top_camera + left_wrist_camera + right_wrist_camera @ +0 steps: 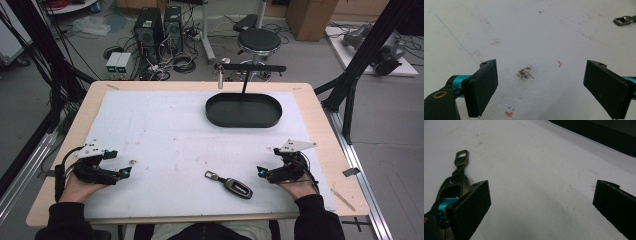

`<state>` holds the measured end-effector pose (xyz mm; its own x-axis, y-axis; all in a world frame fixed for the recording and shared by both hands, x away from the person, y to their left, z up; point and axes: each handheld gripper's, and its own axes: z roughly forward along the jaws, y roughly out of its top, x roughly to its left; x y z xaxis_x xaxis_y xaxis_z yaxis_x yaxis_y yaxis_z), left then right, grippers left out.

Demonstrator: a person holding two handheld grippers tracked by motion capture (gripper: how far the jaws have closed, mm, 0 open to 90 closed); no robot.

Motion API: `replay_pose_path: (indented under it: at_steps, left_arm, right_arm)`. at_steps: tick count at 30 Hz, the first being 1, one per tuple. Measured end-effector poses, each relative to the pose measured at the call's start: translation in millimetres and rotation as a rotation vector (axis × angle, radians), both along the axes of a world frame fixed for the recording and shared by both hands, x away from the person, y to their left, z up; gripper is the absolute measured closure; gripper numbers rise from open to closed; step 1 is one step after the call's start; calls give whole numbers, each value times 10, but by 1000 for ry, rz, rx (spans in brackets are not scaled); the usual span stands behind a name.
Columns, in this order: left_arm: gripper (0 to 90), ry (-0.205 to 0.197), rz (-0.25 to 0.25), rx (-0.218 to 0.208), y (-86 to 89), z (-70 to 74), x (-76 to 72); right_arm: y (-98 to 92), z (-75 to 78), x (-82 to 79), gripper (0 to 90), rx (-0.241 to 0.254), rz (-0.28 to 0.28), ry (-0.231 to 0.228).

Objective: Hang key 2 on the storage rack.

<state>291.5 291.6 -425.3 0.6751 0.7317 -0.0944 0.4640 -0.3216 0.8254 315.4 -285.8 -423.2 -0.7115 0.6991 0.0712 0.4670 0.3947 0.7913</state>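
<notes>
Nothing is gripped yet: both the left gripper [125, 171] and right gripper [261, 171] are held agape, the key fob [237, 187] left untouched near the bench's front edge, well apart from the black tray [243, 121].

Light wood table [320, 107] with white foam sheet [165, 130] covering most of top, wood border bare all round. Sheet stained, smudges and faint pen marks. On sheet: black oval tray [243, 110] far right of centre, dark car key fob [229, 183] with metal clip near front edge, small pale bit [132, 162] front left
</notes>
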Motion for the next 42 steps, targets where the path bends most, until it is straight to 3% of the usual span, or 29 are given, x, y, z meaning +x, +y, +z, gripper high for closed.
replay_pose_path:
  at_steps: [7,18,27,37,42]
  left_arm:
    - [127,-6,18,-5,28,-6,-7]
    - [127,-10,21,1,31,-14,-13]
    - [128,-5,22,13,41,-28,-18]
    - [129,0,18,11,39,-36,-11]
    - [129,-3,23,5,53,-33,-14]
  right_arm:
    - [212,7,18,8,-32,43,14]
    - [383,34,24,8,-29,80,38]
    - [535,-2,44,8,-58,110,70]
    - [837,-18,22,9,-84,179,97]
    - [1021,-41,-8,9,-133,219,102]
